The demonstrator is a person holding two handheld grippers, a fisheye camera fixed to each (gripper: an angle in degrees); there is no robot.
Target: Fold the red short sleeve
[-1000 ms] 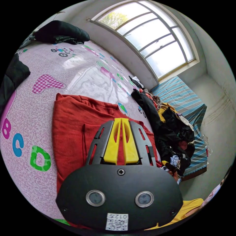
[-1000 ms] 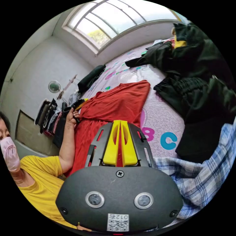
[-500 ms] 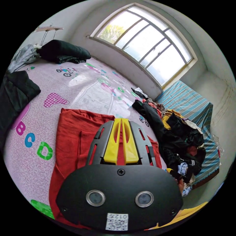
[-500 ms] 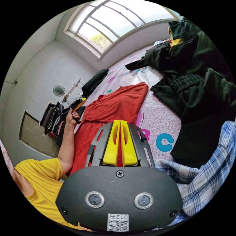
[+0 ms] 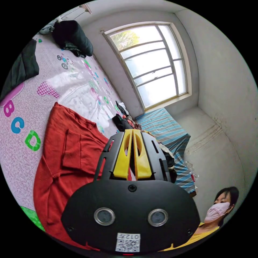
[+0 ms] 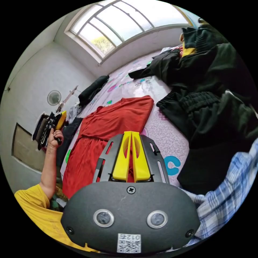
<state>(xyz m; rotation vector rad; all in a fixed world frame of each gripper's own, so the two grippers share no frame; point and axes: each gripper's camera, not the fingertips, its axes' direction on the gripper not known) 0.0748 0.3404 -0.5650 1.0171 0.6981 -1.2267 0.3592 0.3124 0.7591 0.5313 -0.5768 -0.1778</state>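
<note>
Red short sleeve [image 6: 107, 131] flat lengthwise on bed [image 6: 166, 137], both hand-held grippers' jaws together.

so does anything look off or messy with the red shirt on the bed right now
The red short-sleeve shirt is not lying flat on the pink patterned bed cover: one sleeve is turned in over the body, and the fabric is creased. Dark clothes are piled right beside it.
</note>
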